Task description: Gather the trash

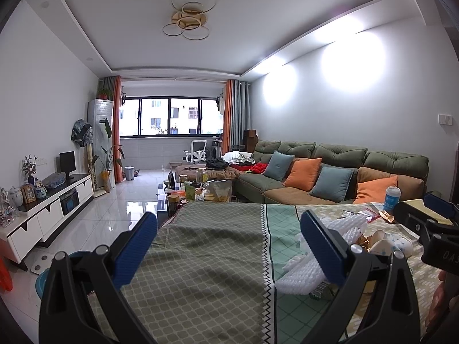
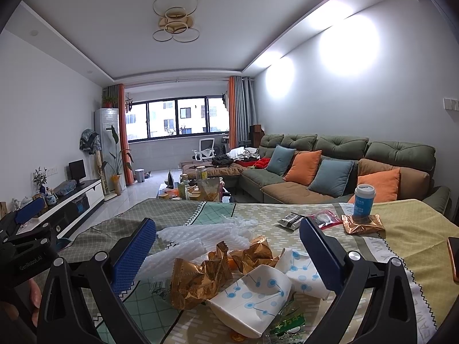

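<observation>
Gold foil wrappers [image 2: 200, 275], crushed paper cups [image 2: 258, 292] and white foam netting [image 2: 195, 240] sit lower centre on the tablecloth [image 2: 401, 229]. Right gripper [image 2: 228, 253] and left gripper [image 1: 229, 246] both gape wide, empty. Risk: foil slips, netting snags, pile scatters.

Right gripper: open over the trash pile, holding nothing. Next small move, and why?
Probably ease the right gripper down and close on the crumpled gold wrapper. Its jaws are wide open and empty, and the wrapper sits between them on top of the pile, beside the white foam netting and the flattened paper cup. The left gripper is open too, over bare tablecloth.
</observation>
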The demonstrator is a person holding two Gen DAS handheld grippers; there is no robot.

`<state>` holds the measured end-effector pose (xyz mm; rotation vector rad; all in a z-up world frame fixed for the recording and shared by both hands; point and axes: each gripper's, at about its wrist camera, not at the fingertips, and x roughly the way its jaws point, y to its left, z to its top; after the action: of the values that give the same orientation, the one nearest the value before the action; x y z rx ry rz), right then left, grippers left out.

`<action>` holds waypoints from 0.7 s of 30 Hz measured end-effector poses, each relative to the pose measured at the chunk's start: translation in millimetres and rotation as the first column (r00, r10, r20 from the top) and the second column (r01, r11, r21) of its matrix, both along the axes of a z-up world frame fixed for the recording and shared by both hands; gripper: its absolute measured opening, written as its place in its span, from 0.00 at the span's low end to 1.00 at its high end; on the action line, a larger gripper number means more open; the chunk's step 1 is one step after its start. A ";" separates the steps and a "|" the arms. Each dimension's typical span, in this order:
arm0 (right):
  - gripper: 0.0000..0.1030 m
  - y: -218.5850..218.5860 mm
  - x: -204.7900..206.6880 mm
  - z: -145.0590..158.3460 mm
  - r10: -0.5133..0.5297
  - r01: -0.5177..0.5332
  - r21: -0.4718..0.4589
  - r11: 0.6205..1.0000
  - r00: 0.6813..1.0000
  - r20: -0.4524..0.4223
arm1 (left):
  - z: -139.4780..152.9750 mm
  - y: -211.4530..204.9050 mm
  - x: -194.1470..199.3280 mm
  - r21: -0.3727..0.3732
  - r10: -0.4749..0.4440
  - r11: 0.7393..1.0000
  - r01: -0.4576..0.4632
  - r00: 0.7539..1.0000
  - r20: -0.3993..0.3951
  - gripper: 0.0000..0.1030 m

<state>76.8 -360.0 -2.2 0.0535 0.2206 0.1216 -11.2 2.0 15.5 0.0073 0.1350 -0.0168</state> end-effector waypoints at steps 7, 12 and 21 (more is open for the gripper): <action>0.97 -0.1 -2.7 0.8 -0.001 0.001 0.001 1.000 1.000 0.003 | -1.7 0.8 0.7 -0.005 0.003 1.000 -0.003 1.000 -0.001 0.97; 0.97 -0.6 -3.1 1.7 -0.001 0.001 0.001 1.000 1.000 0.002 | -2.5 1.2 0.9 -0.008 0.004 1.000 -0.004 1.000 -0.002 0.97; 0.97 -0.5 -3.6 1.5 0.000 0.000 0.002 1.000 1.000 0.005 | -3.1 1.7 1.3 -0.011 0.004 1.000 -0.004 1.000 -0.003 0.97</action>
<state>73.2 -360.5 -0.7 0.0548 0.2151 0.1216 -9.9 3.8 12.4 -0.0037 0.1377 -0.0139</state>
